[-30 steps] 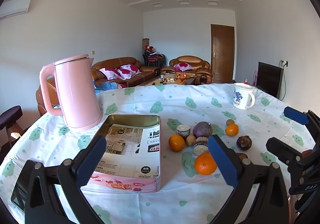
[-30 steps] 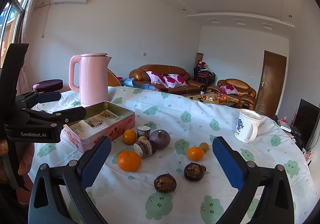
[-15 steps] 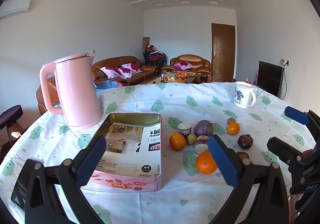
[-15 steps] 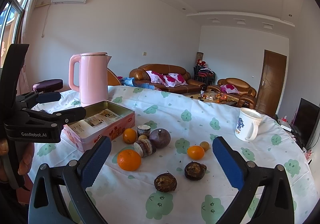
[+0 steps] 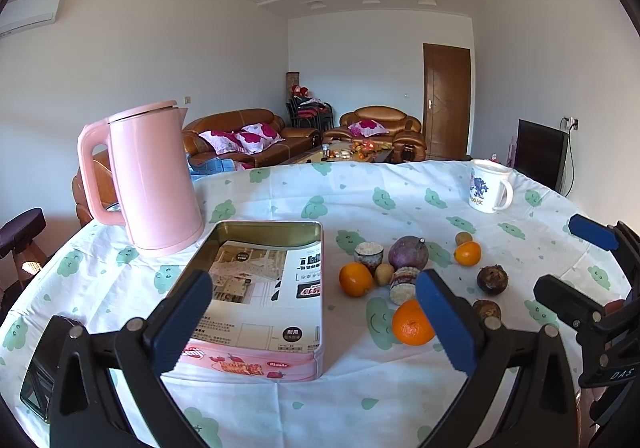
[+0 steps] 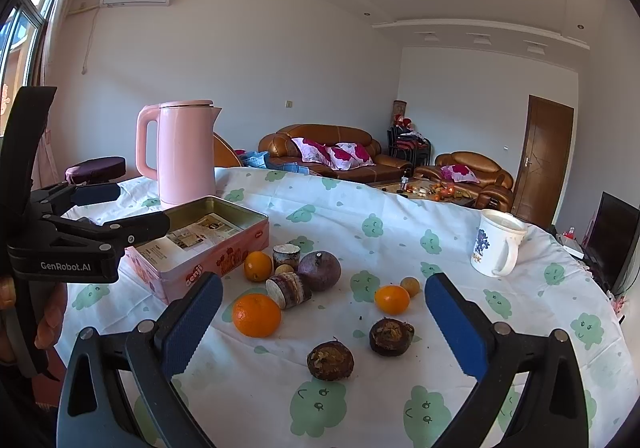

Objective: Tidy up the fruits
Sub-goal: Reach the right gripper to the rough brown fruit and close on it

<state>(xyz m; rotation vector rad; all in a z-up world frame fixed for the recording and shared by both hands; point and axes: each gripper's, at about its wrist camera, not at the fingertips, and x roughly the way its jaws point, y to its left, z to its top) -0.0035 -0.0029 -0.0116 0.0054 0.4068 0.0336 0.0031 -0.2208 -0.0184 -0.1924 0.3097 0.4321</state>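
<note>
Round, glossy orange fruits (image 6: 256,314) and rough brown knobbly ones (image 6: 330,360) lie scattered on the cloth-covered desk (image 6: 520,320), beside a rectangular pink metal tin (image 5: 260,288) whose long axis runs away from the cameras. Left tool (image 5: 312,322) and right tool (image 6: 324,328) both gape wide, empty.

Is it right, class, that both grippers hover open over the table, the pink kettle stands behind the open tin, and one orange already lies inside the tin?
Not quite. No orange lies in the tin; the left wrist view shows only printed paper inside. The oranges sit on the tablecloth beside it. Both the left gripper and right gripper are open, and the pink kettle stands behind the tin.
</note>
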